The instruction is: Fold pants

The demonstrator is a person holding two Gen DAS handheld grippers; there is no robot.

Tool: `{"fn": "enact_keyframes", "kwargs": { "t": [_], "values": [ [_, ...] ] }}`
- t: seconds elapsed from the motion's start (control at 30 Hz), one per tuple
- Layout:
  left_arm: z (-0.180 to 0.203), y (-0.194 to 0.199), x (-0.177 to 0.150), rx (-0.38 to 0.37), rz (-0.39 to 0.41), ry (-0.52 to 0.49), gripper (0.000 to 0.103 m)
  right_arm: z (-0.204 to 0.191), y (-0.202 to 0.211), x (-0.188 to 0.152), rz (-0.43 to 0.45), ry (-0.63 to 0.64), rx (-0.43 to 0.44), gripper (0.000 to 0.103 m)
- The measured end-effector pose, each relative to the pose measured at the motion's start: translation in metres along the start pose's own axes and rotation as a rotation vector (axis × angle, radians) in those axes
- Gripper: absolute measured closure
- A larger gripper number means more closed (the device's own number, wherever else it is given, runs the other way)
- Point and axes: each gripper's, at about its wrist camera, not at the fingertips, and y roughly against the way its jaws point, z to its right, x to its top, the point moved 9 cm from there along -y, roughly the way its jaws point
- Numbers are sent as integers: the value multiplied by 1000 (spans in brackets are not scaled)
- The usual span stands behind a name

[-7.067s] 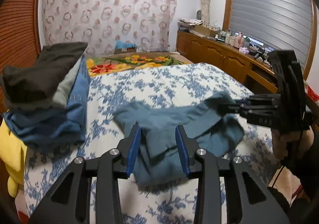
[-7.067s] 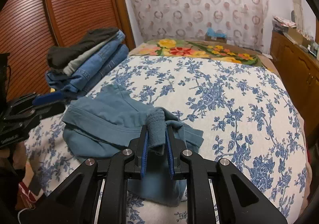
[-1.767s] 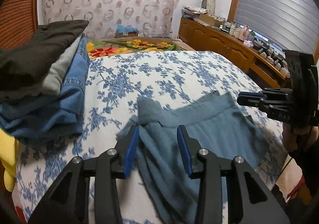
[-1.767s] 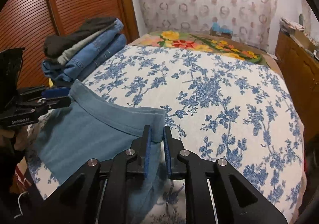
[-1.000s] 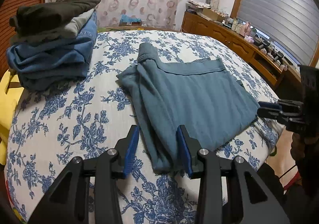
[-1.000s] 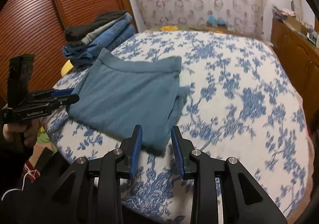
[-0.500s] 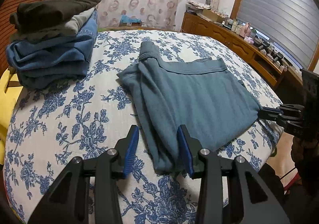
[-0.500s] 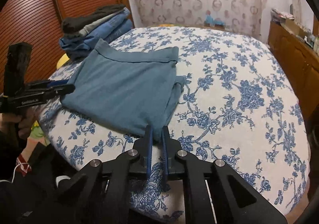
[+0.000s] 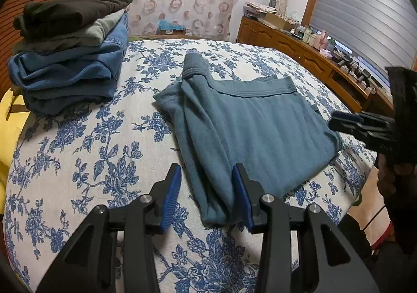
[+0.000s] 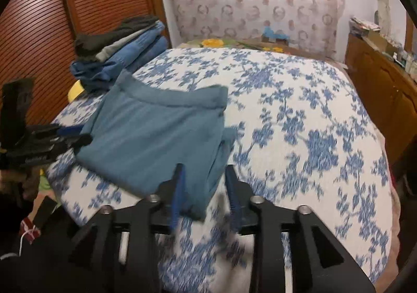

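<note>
Teal-blue pants [image 9: 255,131] lie folded in a flat rectangle on the floral bed [image 9: 78,162], waistband toward the far side. My left gripper [image 9: 206,188] is open over their near left corner; the folded edge lies between the blue pads without being pinched. In the right wrist view the pants [image 10: 156,141] reach down to my right gripper [image 10: 204,188]. Its jaws are opening, and the near right corner of the cloth lies loose between them. Each gripper shows in the other view: the right gripper [image 9: 346,121] at the pants' right edge, the left gripper [image 10: 65,134] at their left edge.
A stack of folded clothes [image 9: 70,58], jeans under grey and dark pieces, sits at the bed's far left. A yellow item [image 9: 10,123] lies below it. A wooden cabinet [image 10: 378,84] with clutter runs along the right, and a slatted wooden door [image 10: 39,19] stands at the left.
The right gripper's jaws, shut half a second ago off the pants' corner, now stand apart around that corner. The left gripper and the pants have not moved.
</note>
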Motion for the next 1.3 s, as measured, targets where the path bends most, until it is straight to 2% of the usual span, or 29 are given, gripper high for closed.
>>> {"fn": "enact_keyframes", "kwargs": {
  "t": [0.23, 0.47, 0.7, 0.93, 1.3],
  "values": [
    [-1, 1, 0, -4, 4, 9, 61, 0, -32, 22, -13, 19, -26, 56],
    [-2, 2, 8, -9, -9, 8, 61, 0, -57, 27, -46, 54, -48, 53],
    [-11, 0, 39, 17, 32, 24, 59, 0, -59, 25, -43, 50, -37, 49],
    [-16, -24, 63, 35, 5, 28, 59, 2, -61, 26, -49, 20, -18, 46],
    [-25, -48, 56, 42, -47, 68, 56, 3, -60, 25, -48, 19, -19, 46]
  ]
}}
